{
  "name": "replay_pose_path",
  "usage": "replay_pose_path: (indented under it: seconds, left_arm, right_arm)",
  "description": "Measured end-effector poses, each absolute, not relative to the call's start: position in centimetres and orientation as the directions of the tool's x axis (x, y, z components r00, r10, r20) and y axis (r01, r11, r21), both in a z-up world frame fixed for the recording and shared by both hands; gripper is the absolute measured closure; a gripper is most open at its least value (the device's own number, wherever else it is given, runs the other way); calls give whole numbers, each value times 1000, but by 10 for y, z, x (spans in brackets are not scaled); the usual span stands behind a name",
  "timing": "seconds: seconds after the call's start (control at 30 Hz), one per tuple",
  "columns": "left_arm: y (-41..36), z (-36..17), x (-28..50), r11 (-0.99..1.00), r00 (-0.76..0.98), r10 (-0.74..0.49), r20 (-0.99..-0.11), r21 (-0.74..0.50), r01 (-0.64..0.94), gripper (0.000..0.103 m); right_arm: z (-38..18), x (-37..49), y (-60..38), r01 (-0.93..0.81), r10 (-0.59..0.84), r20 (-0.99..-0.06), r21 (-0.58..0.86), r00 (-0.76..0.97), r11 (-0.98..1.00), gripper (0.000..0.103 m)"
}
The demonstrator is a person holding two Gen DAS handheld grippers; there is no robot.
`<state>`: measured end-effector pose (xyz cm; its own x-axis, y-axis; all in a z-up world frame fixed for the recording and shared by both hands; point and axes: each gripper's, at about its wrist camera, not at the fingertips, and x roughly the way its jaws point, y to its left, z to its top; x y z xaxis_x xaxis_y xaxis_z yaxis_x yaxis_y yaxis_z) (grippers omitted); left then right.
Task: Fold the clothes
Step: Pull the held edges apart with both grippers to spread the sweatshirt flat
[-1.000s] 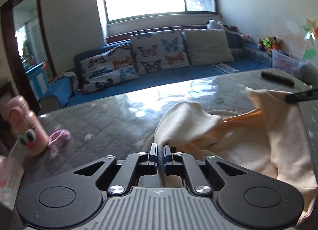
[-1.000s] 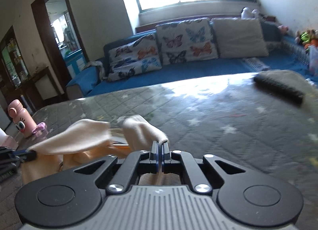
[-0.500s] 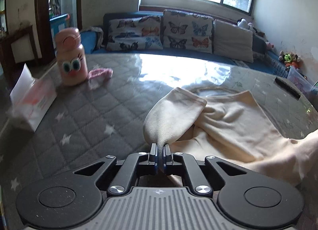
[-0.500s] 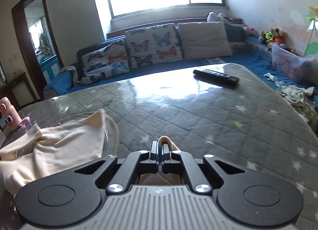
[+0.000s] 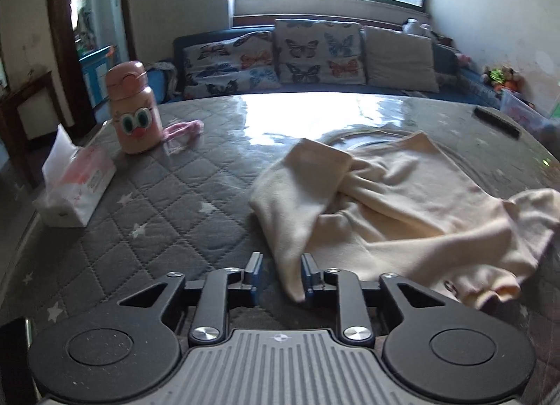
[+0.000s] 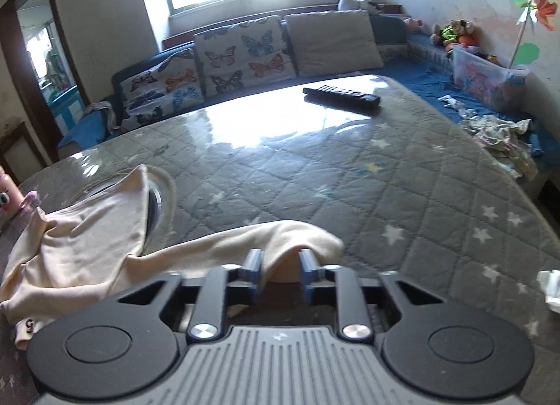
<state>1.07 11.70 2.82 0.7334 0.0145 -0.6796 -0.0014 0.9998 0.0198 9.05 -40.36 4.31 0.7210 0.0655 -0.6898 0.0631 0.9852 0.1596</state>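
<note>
Both the left tongs [image 5: 278,274] and the right tongs [image 6: 279,270] stand spread, a cream garment [image 5: 402,202] lying loose between each pair and rumpled across the grey quilted counter [image 5: 157,202], near a pink bottle [image 5: 133,111].

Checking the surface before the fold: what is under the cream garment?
The cream garment lies on the grey quilted, star-patterned table cover. A round rim shows at the garment's far edge; the rest of it, and anything else beneath, is covered.
</note>
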Motion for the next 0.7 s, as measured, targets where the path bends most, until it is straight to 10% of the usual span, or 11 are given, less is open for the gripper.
replay_pose_path:
  seconds: [0.7]
  left_arm:
    - [24,7,8,942,680,-224,-698,23,334,60]
  right_arm:
    - [15,89,-436,59,64,-723,143,688,988,61]
